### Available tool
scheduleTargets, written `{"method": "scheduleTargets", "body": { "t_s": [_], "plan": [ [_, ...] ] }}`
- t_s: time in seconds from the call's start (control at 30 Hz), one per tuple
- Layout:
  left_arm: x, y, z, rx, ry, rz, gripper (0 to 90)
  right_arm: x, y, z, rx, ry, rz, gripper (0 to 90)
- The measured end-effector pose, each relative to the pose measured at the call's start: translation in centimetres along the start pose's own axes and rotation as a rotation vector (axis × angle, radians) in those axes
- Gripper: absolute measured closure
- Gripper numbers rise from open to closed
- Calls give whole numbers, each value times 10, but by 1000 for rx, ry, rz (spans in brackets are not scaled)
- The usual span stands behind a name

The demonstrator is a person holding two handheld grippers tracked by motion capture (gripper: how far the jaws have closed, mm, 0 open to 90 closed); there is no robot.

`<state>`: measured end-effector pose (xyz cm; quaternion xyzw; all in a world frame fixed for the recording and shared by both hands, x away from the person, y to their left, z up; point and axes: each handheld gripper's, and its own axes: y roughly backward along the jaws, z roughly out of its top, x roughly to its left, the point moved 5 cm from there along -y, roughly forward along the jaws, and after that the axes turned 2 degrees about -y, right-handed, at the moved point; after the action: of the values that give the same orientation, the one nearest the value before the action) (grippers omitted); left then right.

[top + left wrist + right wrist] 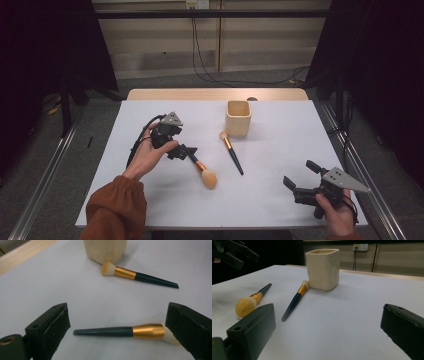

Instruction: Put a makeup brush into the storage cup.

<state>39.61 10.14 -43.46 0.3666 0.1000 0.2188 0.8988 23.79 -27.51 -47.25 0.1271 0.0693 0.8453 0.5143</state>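
A white, smooth-topped desk (280, 190) with a pale wooden edge at its far side carries three things. Near the middle left lies a large makeup brush with a tapered black handle, a shiny gold metal collar and a fluffy rounded tan head (200, 167); its handle tip sits right at the left gripper (184, 152), a black blocky tool held in the person's left hand (150, 155), whose sleeve is rust-orange. In the left gripper view that large brush (120, 331) lies flat between the two matte black fingers (53, 326), which stand wide apart on either side of it without touching it; the soft head is partly hidden behind the finger at the right of that view.

Just beyond lies a slimmer makeup brush with a black pointed handle, gold collar and small cream bristle tuft (230, 151). Its tuft rests against the foot of a cream-coloured square cup with rounded corners and a slightly dimpled, matte wall (238, 120), which stands upright toward the desk's far side.

The right gripper (299, 176), held in the right hand (337, 212) at the near right corner, is well apart from the brushes, its fingers (253, 330) spread wide with nothing between them, hovering over bare desk
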Motion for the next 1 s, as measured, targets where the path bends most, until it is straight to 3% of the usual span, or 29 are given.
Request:
{"method": "scheduleTargets", "body": {
  "t_s": [0.2,0.23,0.43,0.53,0.7,1.0],
  "plan": [
    [1,-1,-3,54,12,3,45,0,0,0,0,1,-2,0],
    [3,1,-4,89,-25,-1,45,0,0,0,1,2,-3,0],
    [5,0,-8,168,-61,-26,41,0,-1,0,1,0,1,0],
    [7,-1,-10,212,-112,-46,43,0,-1,0,2,2,1,0],
    [4,-8,-12,266,-184,-101,38,0,-1,0,5,5,2,0],
    [-7,-27,-17,329,-263,-176,58,0,-1,-2,15,9,5,0]
  ]
}}
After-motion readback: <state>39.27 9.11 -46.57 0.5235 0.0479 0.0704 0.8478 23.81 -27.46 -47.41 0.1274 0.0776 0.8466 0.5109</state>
